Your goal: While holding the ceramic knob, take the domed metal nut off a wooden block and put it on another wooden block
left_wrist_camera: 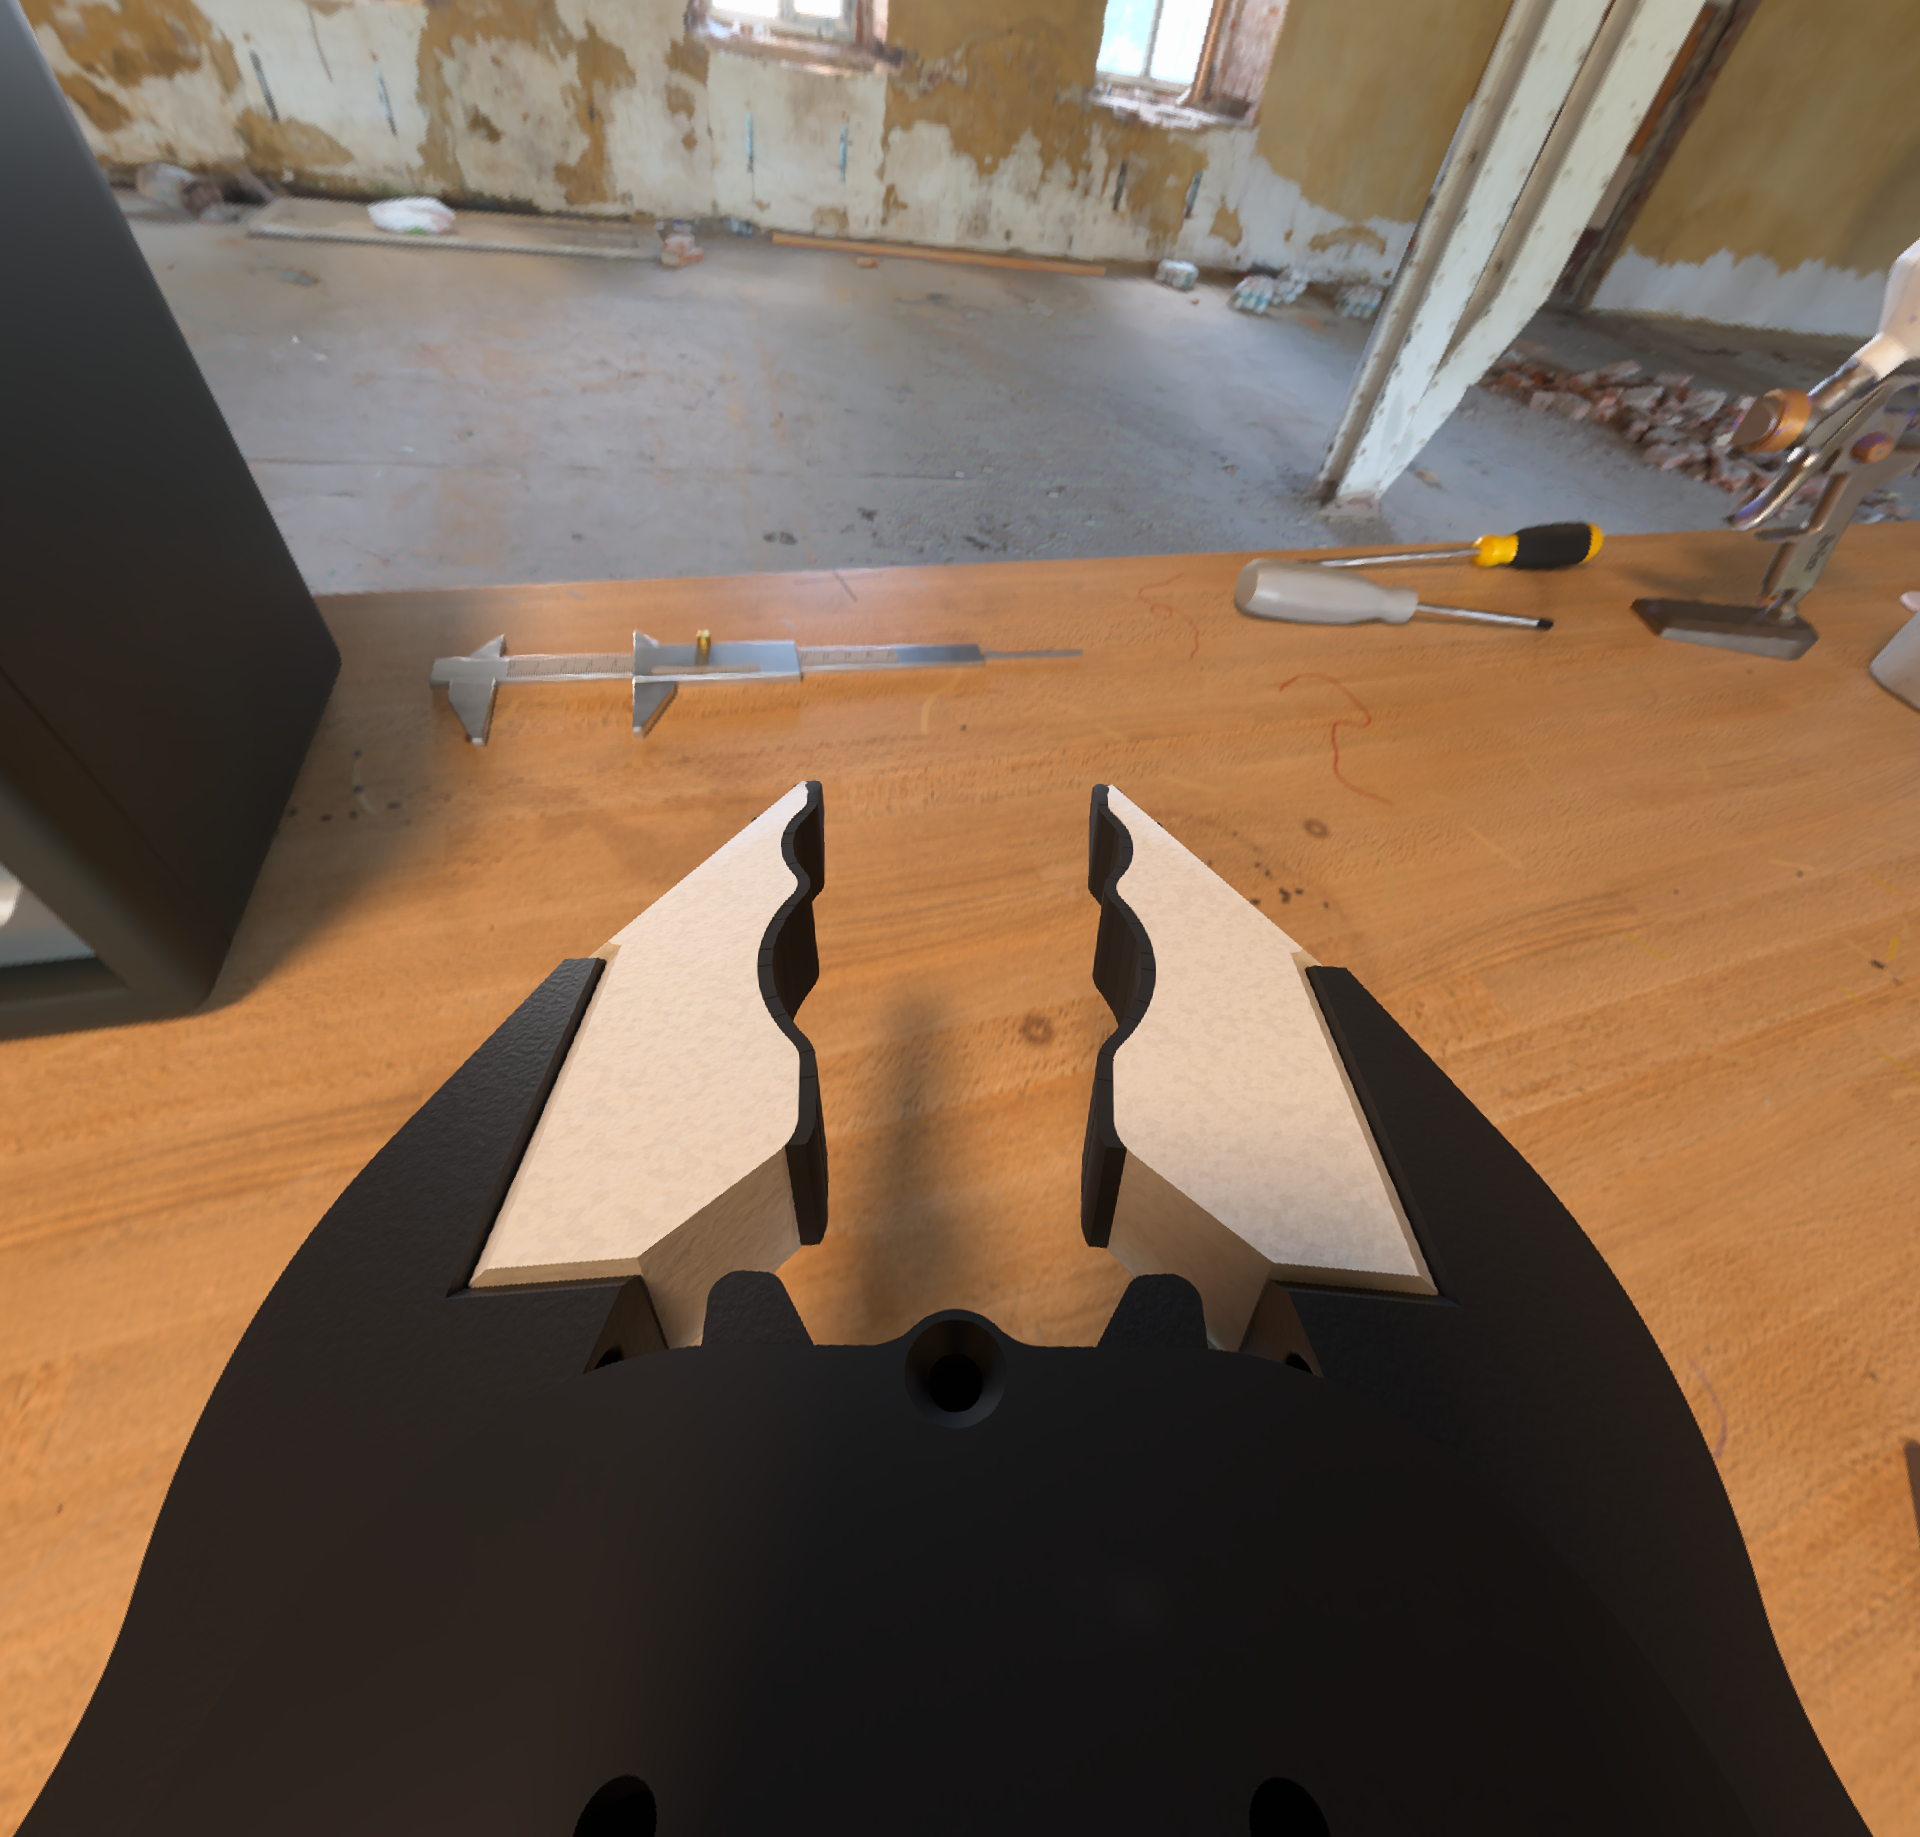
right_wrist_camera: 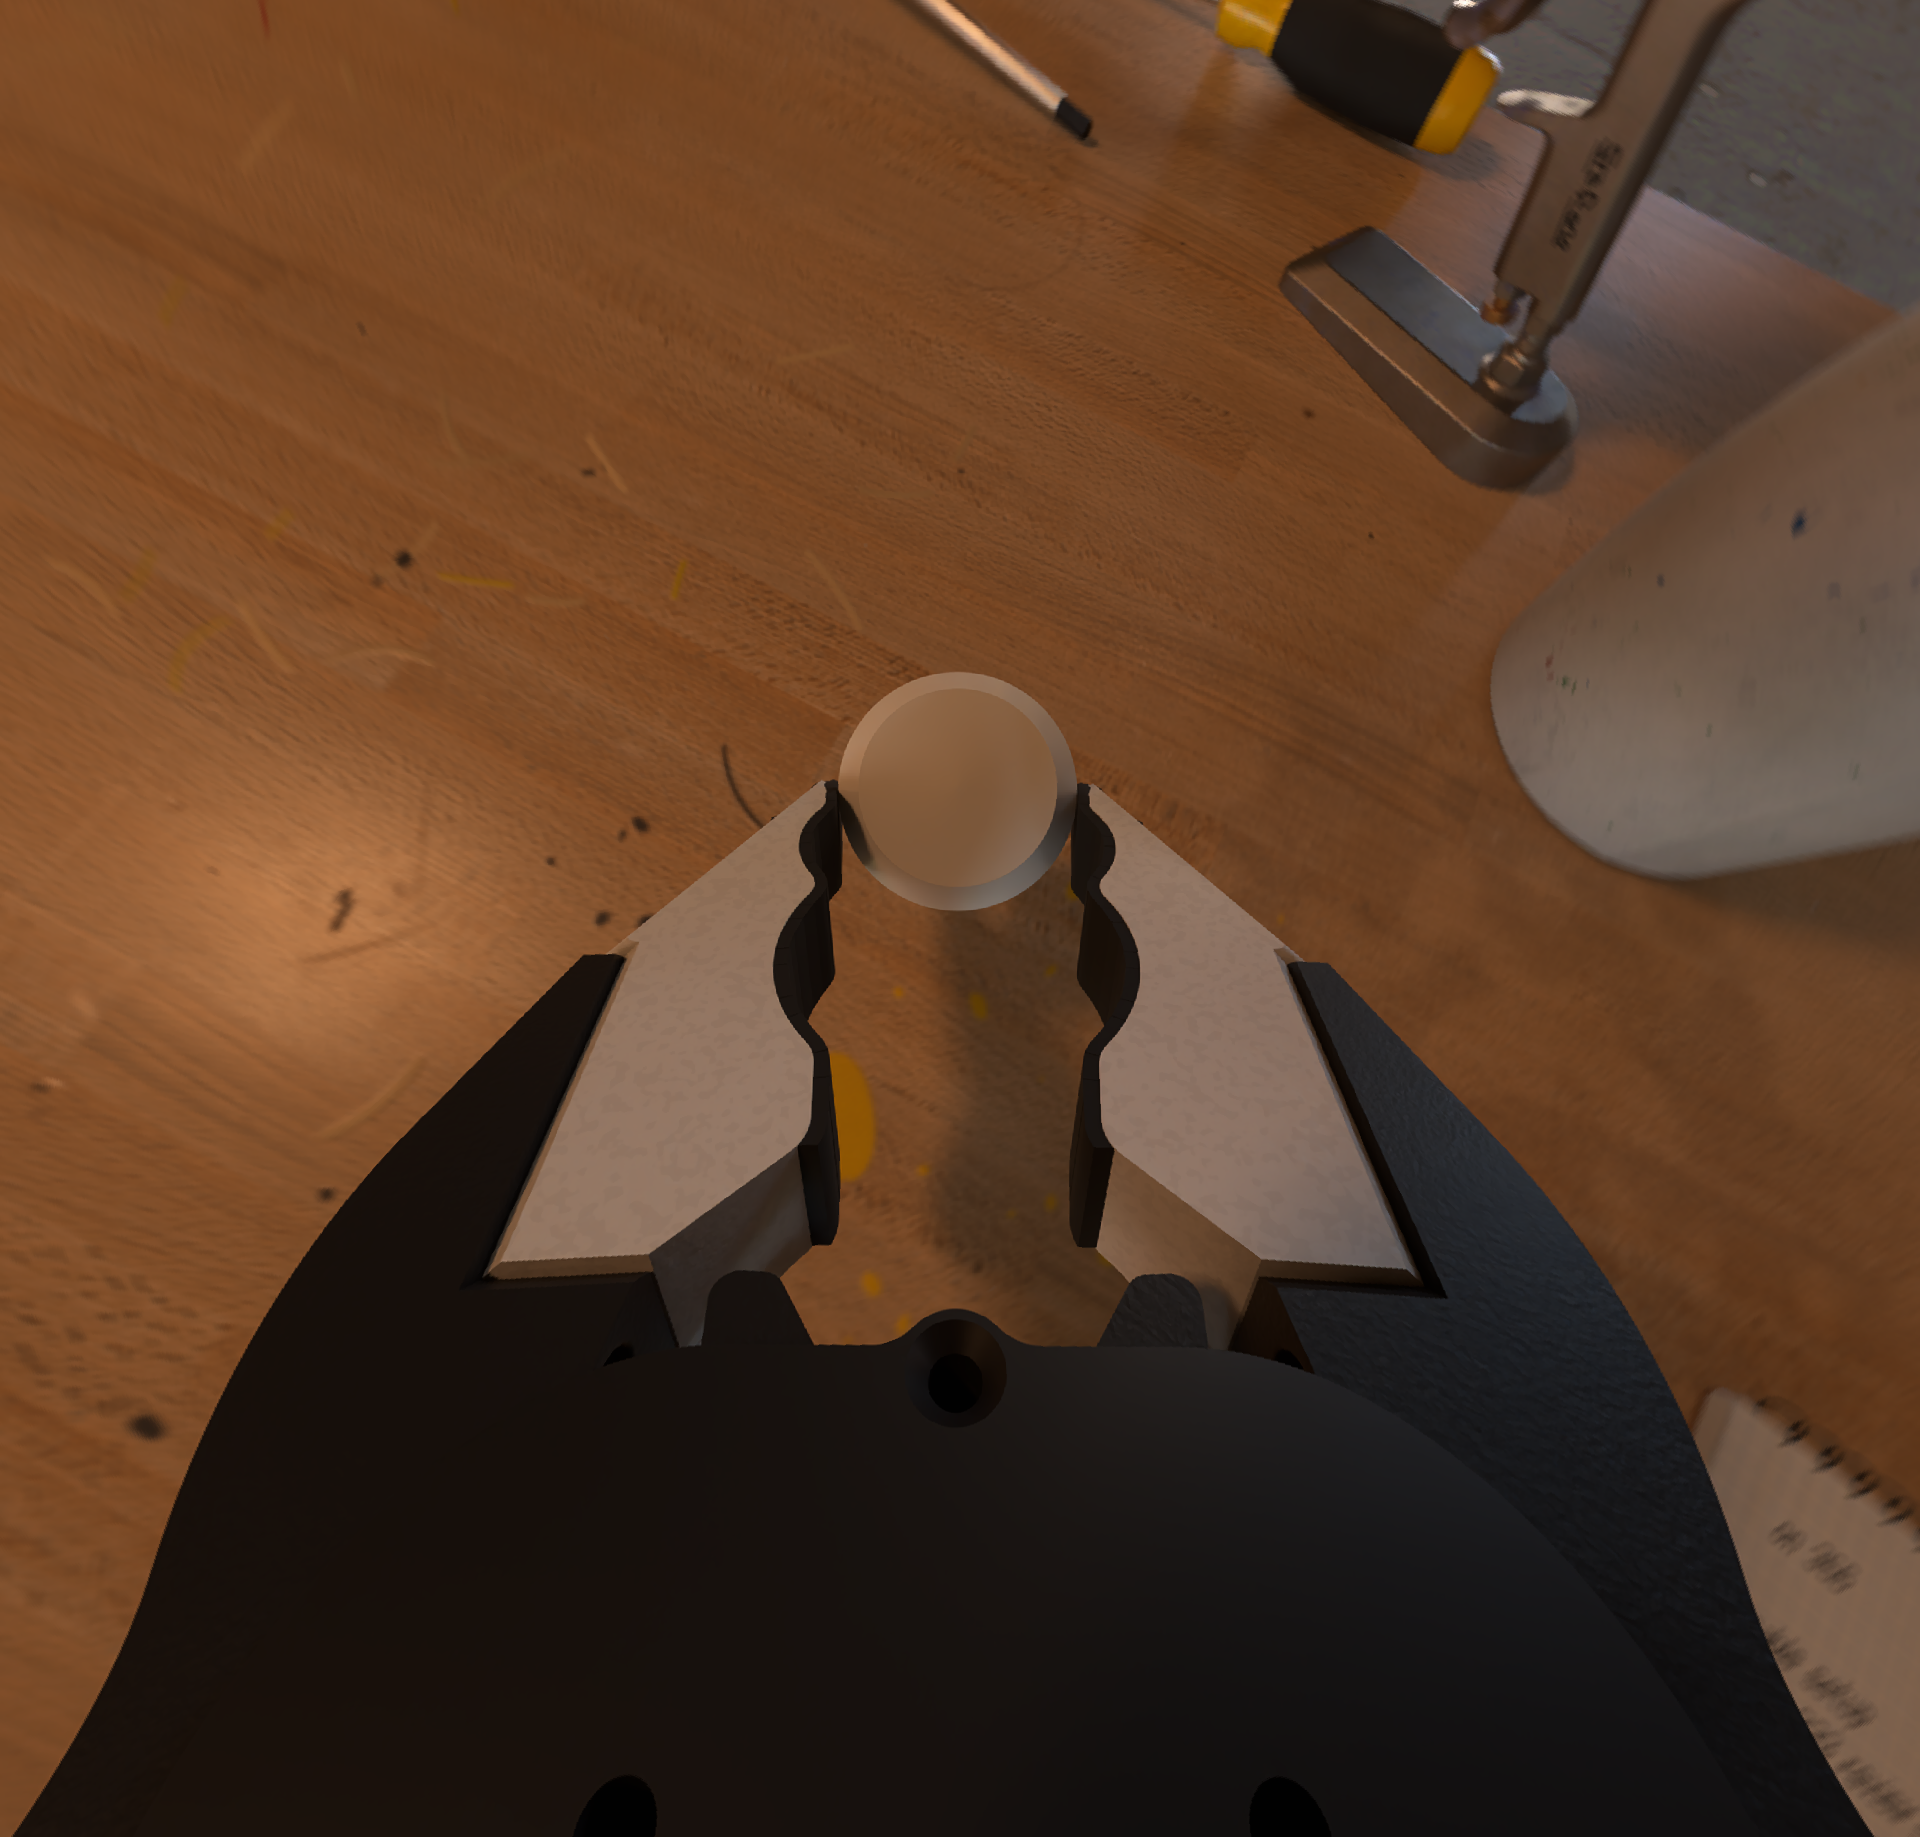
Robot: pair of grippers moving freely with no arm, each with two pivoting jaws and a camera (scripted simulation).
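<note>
My right gripper (right_wrist_camera: 956,800) is shut on the ceramic knob (right_wrist_camera: 956,785), a round beige knob held at the fingertips a little above the wooden table (right_wrist_camera: 520,437). My left gripper (left_wrist_camera: 956,800) is open and empty, low over the table (left_wrist_camera: 1455,956) and facing its far edge. No domed metal nut and no wooden block shows in either view.
A steel caliper (left_wrist_camera: 717,660) lies ahead of the left gripper. A grey-handled screwdriver (left_wrist_camera: 1340,598), a yellow-and-black screwdriver (left_wrist_camera: 1538,546) and a metal clamp (left_wrist_camera: 1787,540) lie far right. A dark box (left_wrist_camera: 125,644) stands at left. A white container (right_wrist_camera: 1745,624) and a printed sheet (right_wrist_camera: 1818,1600) are right of the right gripper.
</note>
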